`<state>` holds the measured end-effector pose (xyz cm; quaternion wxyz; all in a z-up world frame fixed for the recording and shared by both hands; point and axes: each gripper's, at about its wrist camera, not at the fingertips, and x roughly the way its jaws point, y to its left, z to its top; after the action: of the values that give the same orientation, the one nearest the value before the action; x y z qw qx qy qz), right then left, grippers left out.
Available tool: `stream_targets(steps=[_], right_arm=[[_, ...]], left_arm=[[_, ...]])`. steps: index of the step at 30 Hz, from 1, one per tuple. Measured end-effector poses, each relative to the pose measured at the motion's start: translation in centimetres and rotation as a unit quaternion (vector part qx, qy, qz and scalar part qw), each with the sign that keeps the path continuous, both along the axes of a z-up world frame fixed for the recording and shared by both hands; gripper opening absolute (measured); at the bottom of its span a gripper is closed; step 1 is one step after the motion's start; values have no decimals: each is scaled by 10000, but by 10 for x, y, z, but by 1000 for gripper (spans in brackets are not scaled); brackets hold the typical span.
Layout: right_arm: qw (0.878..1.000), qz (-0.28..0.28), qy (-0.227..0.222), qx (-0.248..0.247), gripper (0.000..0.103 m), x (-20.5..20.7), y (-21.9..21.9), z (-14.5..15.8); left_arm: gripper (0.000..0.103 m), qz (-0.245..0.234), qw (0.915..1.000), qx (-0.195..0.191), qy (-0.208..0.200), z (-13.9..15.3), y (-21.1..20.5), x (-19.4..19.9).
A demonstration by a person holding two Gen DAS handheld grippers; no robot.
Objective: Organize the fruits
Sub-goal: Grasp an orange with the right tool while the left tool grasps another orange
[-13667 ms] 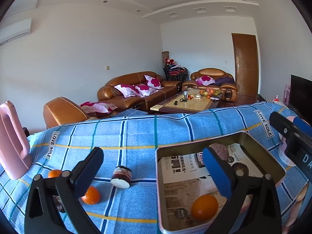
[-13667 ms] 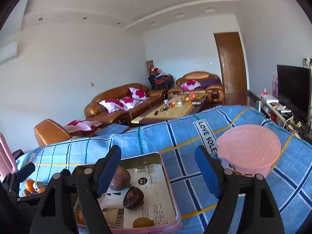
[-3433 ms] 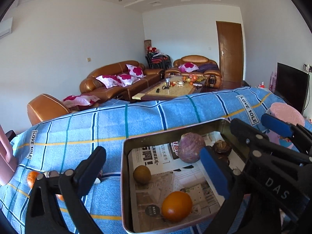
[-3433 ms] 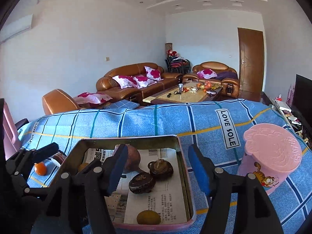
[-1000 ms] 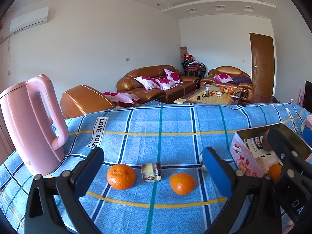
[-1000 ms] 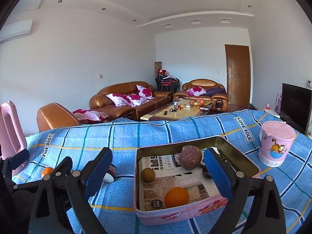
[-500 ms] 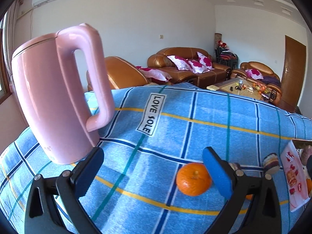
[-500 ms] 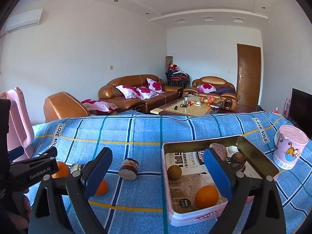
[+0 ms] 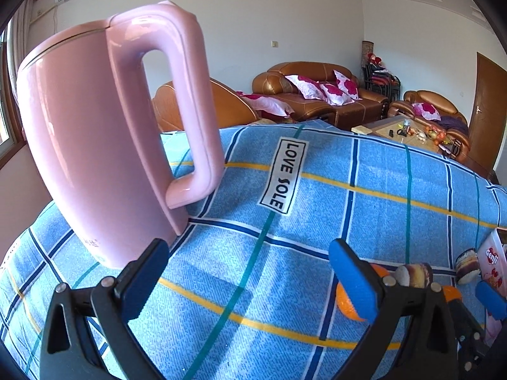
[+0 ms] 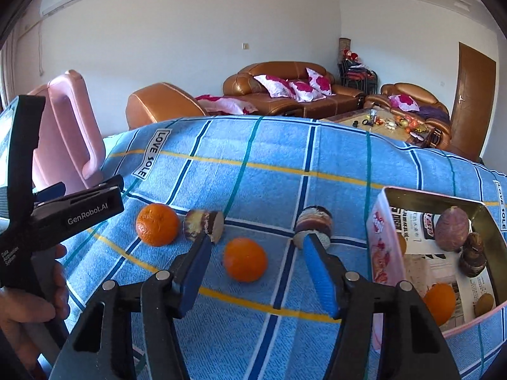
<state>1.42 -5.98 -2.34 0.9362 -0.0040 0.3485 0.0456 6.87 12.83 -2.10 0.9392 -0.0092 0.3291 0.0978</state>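
In the right wrist view two oranges lie on the blue checked cloth: one (image 10: 244, 259) just ahead between my open right gripper's (image 10: 256, 250) jaws, another (image 10: 157, 224) further left. Two cut root pieces (image 10: 204, 224) (image 10: 313, 226) lie beside them. The pink tin (image 10: 385, 247) at right holds an orange (image 10: 439, 302), a purple round root (image 10: 451, 228) and brown bulbs. My left gripper (image 9: 247, 272) is open and empty near the pink kettle (image 9: 104, 139); an orange (image 9: 345, 300) shows partly behind its right finger.
The left gripper's body and the hand holding it (image 10: 63, 218) stand at the left in the right wrist view. The kettle (image 10: 66, 133) is at the table's far left. Sofas and a coffee table lie beyond the table's far edge.
My left gripper has swung left toward the kettle, away from the tin. My right gripper has moved left and down over the loose oranges, the tin now at its right.
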Motion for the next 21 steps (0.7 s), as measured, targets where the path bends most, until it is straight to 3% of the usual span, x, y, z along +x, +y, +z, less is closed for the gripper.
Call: stream_targets(steps=[8, 15, 21], right_arm=[[9969, 17, 769, 138, 37, 23, 3, -20], [9957, 127, 749, 527, 35, 11, -7, -18], [9946, -14, 306, 992, 35, -11, -29, -7]], left_arm=[[103, -709, 9972, 183, 158, 3, -21, -2], [103, -1342, 9883, 632, 357, 0, -36, -4], [102, -1869, 9810, 388, 350, 1, -48, -10]])
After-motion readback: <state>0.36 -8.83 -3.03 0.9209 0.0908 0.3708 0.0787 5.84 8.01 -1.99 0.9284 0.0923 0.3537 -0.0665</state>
